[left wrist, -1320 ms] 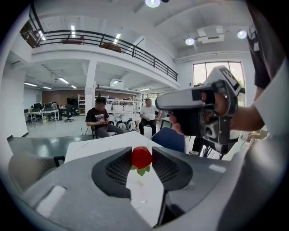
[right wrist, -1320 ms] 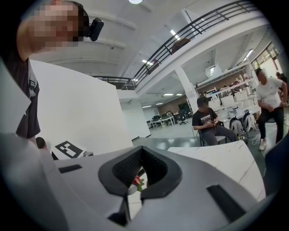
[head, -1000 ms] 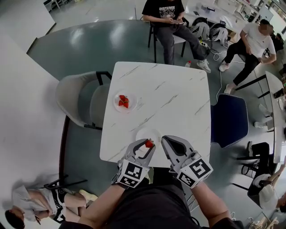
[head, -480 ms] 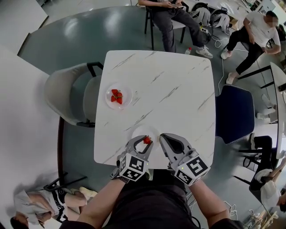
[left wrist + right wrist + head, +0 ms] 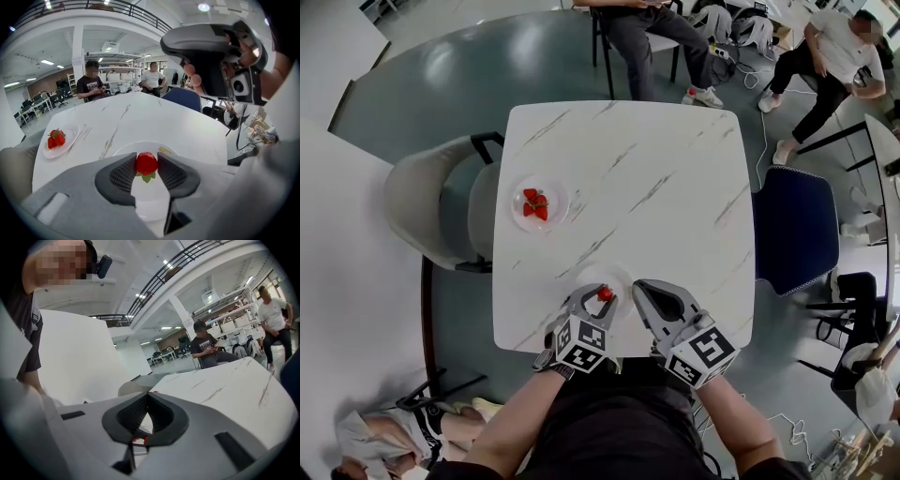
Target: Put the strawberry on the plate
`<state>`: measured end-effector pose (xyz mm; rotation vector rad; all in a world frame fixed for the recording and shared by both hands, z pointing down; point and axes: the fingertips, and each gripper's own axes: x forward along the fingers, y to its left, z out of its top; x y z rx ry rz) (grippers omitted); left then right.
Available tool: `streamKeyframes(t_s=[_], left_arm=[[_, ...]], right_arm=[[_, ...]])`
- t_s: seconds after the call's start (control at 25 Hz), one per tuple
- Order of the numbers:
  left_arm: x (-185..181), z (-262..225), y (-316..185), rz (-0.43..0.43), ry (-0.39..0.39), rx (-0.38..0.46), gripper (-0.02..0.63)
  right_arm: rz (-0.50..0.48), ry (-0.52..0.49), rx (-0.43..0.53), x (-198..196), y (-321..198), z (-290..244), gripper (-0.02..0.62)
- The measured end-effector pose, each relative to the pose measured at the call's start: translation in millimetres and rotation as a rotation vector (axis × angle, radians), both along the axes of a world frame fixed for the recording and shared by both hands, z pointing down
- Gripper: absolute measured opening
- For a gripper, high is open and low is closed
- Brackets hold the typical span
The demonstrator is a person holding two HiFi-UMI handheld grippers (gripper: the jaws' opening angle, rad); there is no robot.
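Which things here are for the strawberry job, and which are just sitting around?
For the job: strawberry, pinched in the left claw; white plate under it.
Just there: dish of other strawberries, shut right claw, grey chair, blue chair.

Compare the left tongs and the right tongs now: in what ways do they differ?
The left tongs are shut on a strawberry; the right tongs are shut with nothing between them. The left tongs reach over the near plate, while the right tongs point beside its right edge. Both are grey and both are closed.
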<state>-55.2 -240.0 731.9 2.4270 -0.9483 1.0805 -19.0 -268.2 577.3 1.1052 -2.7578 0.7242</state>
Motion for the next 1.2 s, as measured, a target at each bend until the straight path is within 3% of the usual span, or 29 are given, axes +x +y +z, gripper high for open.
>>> streamKeyframes(t_s=[0.56,0.88,1.2], left_arm=[[3,27,0,0.051,-0.095,-0.017,0.115],[1,23,2,0.024,-0.049,-0.043,0.117],[-12,-27,3,-0.055,0.032,-0.018,0.117]], right_arm=[[0.013,0.003,-0.004,4,0,4,0.003],[0.005,0.003,-0.003,2,2,-2,0.003],[-0.009,0.007,-0.005,-8,12,-22,0.003]])
